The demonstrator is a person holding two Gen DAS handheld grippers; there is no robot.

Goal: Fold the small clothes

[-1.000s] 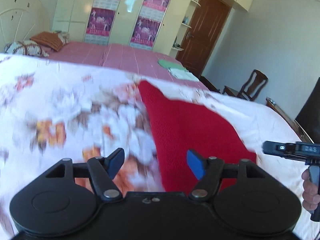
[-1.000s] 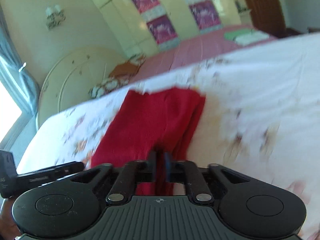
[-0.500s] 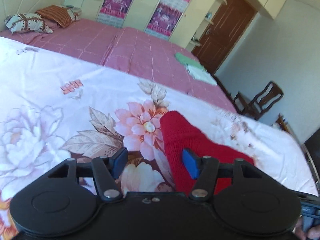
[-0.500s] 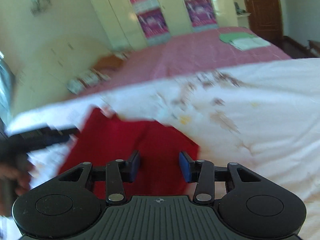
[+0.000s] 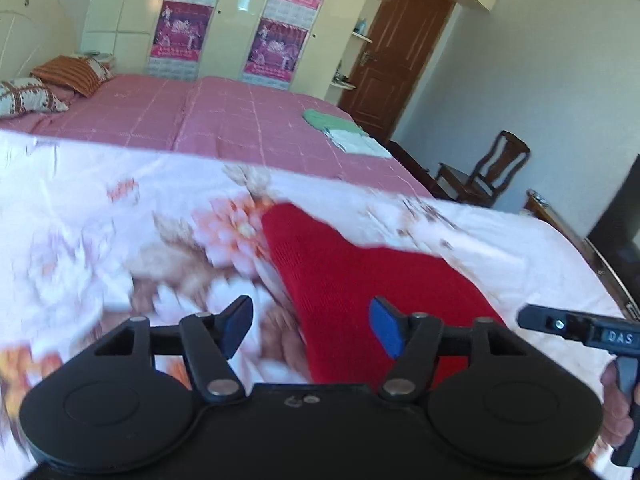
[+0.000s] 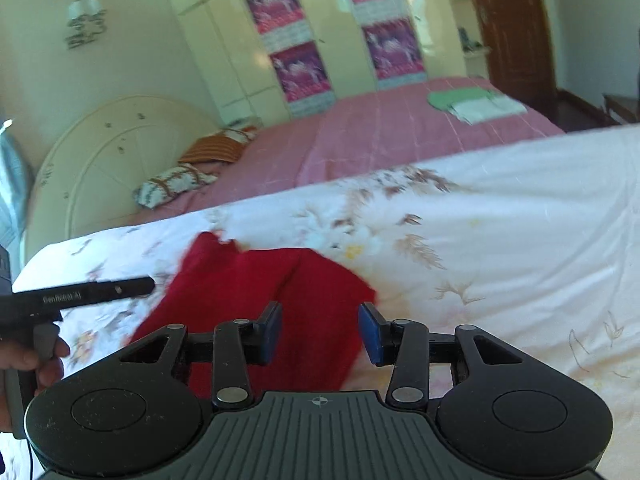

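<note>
Red knit cloth (image 5: 360, 280) is lying on the floral sheet (image 5: 100, 220) of the near bed, and it is the only piece within reach of either tool. Going from the left: the left tongs (image 5: 310, 330) are standing released, hovering over the cloth's left edge with nothing between the blue pads (image 5: 384, 330), one pad over the sheet and the other over the red knit. The cloth is spreading rightward from there as a flattish, roughly doubled shape with a narrow end pointing away toward the pink bed (image 5: 220, 120); in the right wrist view a crease is running down its middle, so one fold is probably already in place, though blur is hiding the layers. Further right, the right tongs (image 6: 320, 334) are also gaping, their jaws having just been opening, with no fabric between them; they are hanging above the cloth's (image 6: 280, 288) right part, not touching it as far as can be told. Across the room, a green and white stack (image 5: 344, 132) is sitting on the pink bed, perhaps finished pieces. Judging by this, the red piece is lying partly folded and let go, and a further fold or tidying is still waiting.
</note>
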